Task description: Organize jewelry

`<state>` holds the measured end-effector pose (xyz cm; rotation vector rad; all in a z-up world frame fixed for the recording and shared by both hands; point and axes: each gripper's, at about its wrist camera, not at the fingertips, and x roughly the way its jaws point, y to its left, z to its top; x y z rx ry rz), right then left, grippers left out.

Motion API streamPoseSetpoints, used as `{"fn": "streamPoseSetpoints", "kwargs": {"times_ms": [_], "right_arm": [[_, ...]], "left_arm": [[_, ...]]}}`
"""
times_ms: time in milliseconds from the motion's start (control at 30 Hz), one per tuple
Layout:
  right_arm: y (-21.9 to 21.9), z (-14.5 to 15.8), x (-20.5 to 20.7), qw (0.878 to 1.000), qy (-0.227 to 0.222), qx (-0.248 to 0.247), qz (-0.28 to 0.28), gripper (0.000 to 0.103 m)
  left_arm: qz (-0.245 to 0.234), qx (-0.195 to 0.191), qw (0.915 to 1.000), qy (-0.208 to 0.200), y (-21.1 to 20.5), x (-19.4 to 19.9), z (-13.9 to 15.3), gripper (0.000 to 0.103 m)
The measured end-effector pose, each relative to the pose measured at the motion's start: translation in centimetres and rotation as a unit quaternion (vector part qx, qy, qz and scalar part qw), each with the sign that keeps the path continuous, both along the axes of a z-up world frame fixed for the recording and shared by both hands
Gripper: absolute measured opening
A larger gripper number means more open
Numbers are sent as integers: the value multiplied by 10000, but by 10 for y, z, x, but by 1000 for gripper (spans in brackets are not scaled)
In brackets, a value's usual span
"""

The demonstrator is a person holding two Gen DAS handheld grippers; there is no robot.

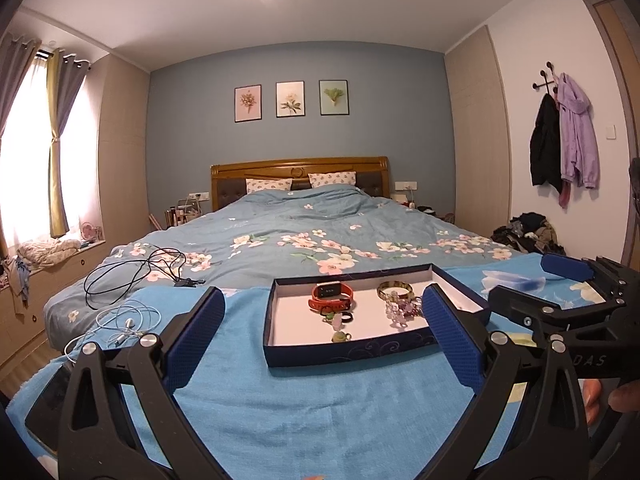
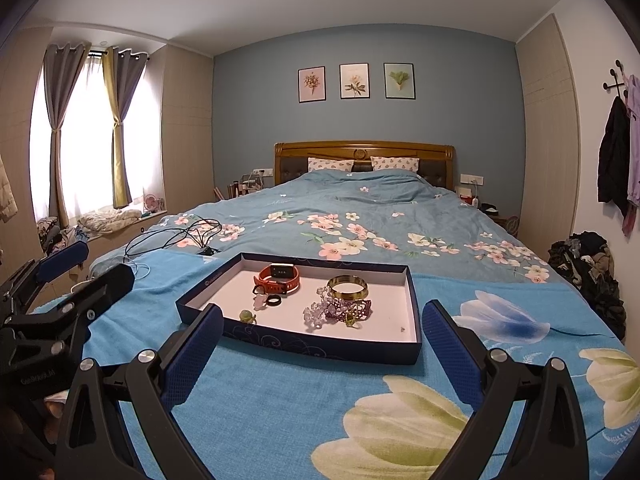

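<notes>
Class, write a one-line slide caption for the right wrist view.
Open right gripper faces a navy tray of jewelry on the bed: orange watch, gold bangle, beads.

Both my wrist cams sit low over foot of bed, facing headboard (image 1: pixel 300 168). Left cam close to tray (image 1: pixel 276 320), slightly left of it; right cam likewise, slightly right. Both share tray (image 2: pixel 414 316), bed, far wall.

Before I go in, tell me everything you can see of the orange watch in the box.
The orange-strapped watch with a dark rectangular face lies in the far left part of the shallow navy box with a white floor. Its rubbery strap is closed in a loop, face tilted upward. A small dark ring lies just in front; neither gripper touches it.
</notes>
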<state>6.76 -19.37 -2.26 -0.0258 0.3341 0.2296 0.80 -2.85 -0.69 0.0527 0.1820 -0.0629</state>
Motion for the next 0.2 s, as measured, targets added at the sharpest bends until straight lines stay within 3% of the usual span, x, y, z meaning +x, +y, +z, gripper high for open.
{"fn": "streamPoseSetpoints", "kwargs": {"times_ms": [200], "right_arm": [[-30, -9, 22, 9980, 593, -180, -152, 96]], "left_arm": [[64, -150, 9990, 406, 11, 15, -6, 97]]}}
